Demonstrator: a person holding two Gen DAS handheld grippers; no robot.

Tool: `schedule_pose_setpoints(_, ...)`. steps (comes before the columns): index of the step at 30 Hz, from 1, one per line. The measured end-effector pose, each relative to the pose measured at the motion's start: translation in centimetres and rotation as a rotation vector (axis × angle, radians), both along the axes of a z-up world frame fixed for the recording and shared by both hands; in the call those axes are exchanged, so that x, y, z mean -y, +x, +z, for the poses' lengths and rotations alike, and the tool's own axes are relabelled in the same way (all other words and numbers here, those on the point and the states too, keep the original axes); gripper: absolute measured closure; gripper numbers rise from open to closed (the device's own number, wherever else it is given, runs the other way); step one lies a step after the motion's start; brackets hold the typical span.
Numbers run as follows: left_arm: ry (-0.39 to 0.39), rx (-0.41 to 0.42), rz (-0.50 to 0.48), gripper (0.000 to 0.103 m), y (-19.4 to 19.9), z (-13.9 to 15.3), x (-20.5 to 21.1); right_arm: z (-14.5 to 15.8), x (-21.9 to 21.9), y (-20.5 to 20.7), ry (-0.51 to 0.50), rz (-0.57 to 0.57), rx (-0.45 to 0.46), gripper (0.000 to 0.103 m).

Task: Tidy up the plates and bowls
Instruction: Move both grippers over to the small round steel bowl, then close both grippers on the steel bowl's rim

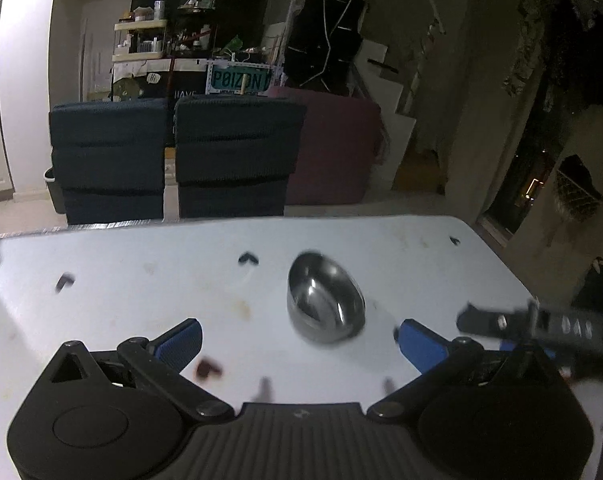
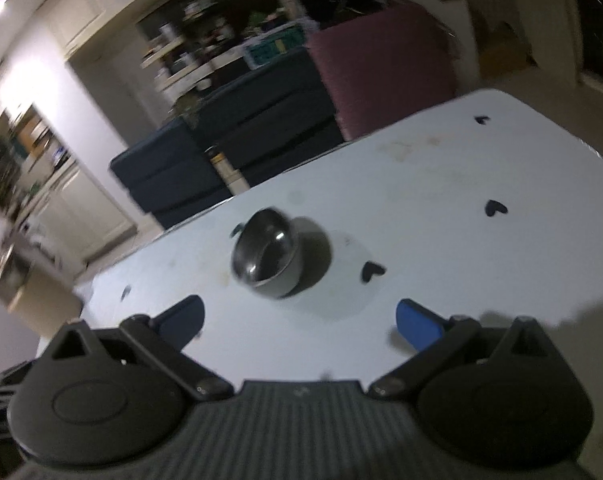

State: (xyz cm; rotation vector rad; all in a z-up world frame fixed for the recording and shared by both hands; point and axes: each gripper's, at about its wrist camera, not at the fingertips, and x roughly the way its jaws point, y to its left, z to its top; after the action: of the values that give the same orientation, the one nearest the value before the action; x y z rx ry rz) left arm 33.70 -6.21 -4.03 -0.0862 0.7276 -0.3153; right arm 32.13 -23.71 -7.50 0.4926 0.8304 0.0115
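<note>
We are at the reach: both hand-held grippers, left (image 1: pixel 299 338) and right (image 2: pixel 299 320), hang apart and empty before the bowl (image 1: pixel 325 298) on the table (image 1: pixel 141 280); next we must straddle its rim.

You had a shiny silver bowl (image 1: pixel 325 300) on a pale white surface (image 1: pixel 141 288) dotted with small black marks and faint brownish stains. Your fingers (image 1: pixel 181 340) wore blue pads on black frames. Behind stood dark navy chairs (image 1: pixel 237 156) and a maroon one (image 1: pixel 337 148).
</note>
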Motion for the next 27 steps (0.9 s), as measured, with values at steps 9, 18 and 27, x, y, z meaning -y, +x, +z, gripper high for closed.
schedule_pose_setpoints(9,0.057,-0.069,0.006,0.0,9.2,-2.2,3.2,-3.5,2.5,4.3,0.089,-0.082,-0.045,0.0)
schedule_pose_setpoints(18,0.18,-0.142,-0.018,0.0,14.4,-6.1,5.1,-6.5,0.7,7.4,0.12,-0.109,-0.119,0.0)
schedule_pose_setpoints(27,0.268,-0.165,0.007,0.0,17.0,-8.1,6.2,-7.8,-0.7,9.1,0.112,-0.108,-0.156,0.0)
